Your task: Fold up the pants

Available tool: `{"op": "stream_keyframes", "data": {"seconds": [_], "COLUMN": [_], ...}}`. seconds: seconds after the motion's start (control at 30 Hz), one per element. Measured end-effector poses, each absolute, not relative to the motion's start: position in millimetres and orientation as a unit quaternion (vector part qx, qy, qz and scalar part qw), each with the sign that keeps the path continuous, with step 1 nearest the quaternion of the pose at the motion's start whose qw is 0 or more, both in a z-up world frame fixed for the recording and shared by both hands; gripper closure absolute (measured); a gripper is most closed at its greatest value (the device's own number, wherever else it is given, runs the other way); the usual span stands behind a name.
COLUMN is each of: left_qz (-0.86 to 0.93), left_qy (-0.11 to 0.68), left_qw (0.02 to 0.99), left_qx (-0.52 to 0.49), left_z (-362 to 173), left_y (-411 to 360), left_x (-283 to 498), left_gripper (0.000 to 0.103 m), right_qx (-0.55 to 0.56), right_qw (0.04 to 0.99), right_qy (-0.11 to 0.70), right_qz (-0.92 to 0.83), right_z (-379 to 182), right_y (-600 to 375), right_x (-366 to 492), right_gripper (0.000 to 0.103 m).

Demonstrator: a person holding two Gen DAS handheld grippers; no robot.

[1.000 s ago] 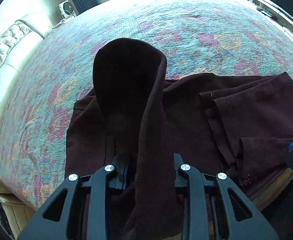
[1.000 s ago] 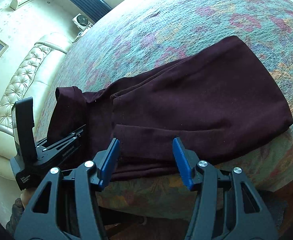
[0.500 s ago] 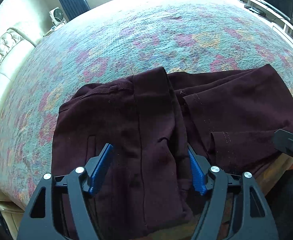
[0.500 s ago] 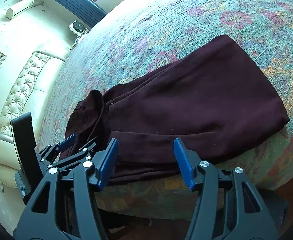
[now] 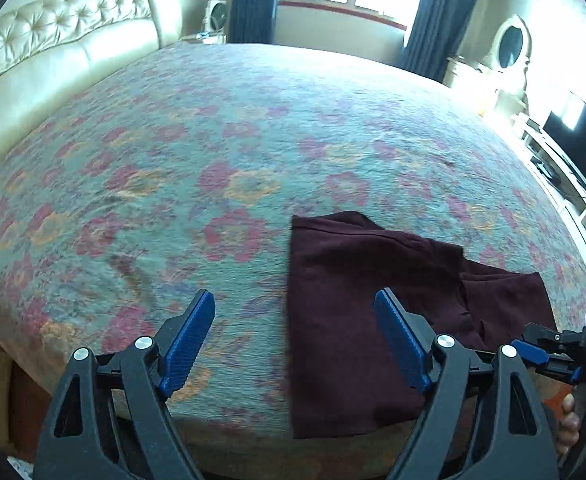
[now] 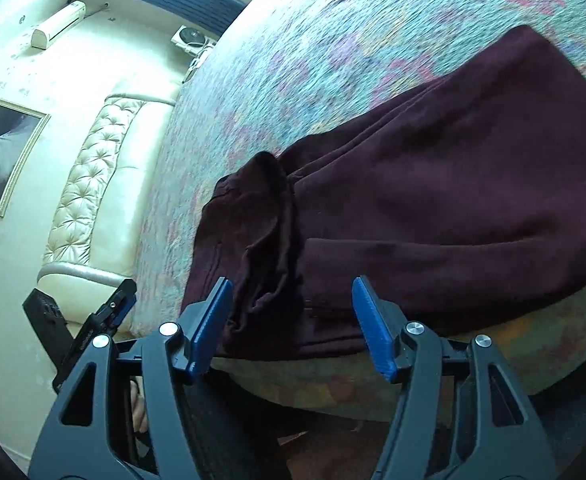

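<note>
Sunlight from the window falls on a wide bed with a floral bedspread (image 5: 221, 152), woven and a little rough, in teal, pink and orange. At its near edge lie the dark maroon pants (image 6: 433, 184), soft and matte like fleece, already folded to a thick rectangle. One crumpled flap stands up on the left part of the pile, not flat.

The left gripper (image 5: 295, 340) hangs over bare bedspread just beside the left side of the pants, its blue ribbed jaws opening wide, with nothing between them. The right gripper (image 6: 293, 320) is at the near edge, its jaws also opening, with the hem in front but not pinched.

I think the risk is this loose flap: it may slide or unroll. Also the pile sits close to the edge, so a careless pull could drag it off the bed.
</note>
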State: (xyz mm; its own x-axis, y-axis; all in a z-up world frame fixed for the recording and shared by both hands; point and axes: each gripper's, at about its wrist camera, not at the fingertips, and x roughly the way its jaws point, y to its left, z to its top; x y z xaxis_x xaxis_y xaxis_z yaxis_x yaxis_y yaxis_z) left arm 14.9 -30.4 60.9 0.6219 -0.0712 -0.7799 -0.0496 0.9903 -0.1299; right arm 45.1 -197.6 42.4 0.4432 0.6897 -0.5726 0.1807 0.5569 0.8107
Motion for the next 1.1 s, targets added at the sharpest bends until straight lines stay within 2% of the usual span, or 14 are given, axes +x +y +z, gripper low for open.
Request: {"op": "stream_keyframes", "data": {"seconds": [0.2,0.4,0.53,0.57,0.6,0.67,0.8,1.1], "left_qz": [0.013,0.006,0.003,0.004,0.004,0.005,0.013,0.016], "left_qy": [0.458,0.467,0.479,0.482,0.485,0.487,0.483,0.493], "left_qw": [0.884,0.881,0.874,0.872,0.870,0.868,0.869,0.862], "left_qx": [-0.088,-0.081,-0.085,-0.087,-0.090,-0.097,-0.102,-0.113], "left_z": [44,34,25,23,21,20,21,14], "left_y": [-8,-11,-11,-10,-9,-6,1,5], "left_x": [22,21,23,23,23,24,24,26], "left_gripper": [0.022,0.022,0.022,0.022,0.022,0.022,0.022,0.022], "right_qx": [0.429,0.461,0.445,0.430,0.411,0.397,0.403,0.408], "right_qw": [0.701,0.677,0.687,0.694,0.698,0.698,0.708,0.737], "right_qy": [0.540,0.536,0.537,0.539,0.548,0.558,0.538,0.471], "right_qz": [0.181,0.202,0.203,0.207,0.209,0.210,0.217,0.261], "right_z": [26,9,9,12,14,14,31,100], "right_y": [-160,-144,-134,-128,-123,-116,-122,-148], "right_x": [70,81,87,89,91,90,89,78], "right_gripper": [0.040,0.040,0.041,0.054,0.071,0.080,0.086,0.087]}}
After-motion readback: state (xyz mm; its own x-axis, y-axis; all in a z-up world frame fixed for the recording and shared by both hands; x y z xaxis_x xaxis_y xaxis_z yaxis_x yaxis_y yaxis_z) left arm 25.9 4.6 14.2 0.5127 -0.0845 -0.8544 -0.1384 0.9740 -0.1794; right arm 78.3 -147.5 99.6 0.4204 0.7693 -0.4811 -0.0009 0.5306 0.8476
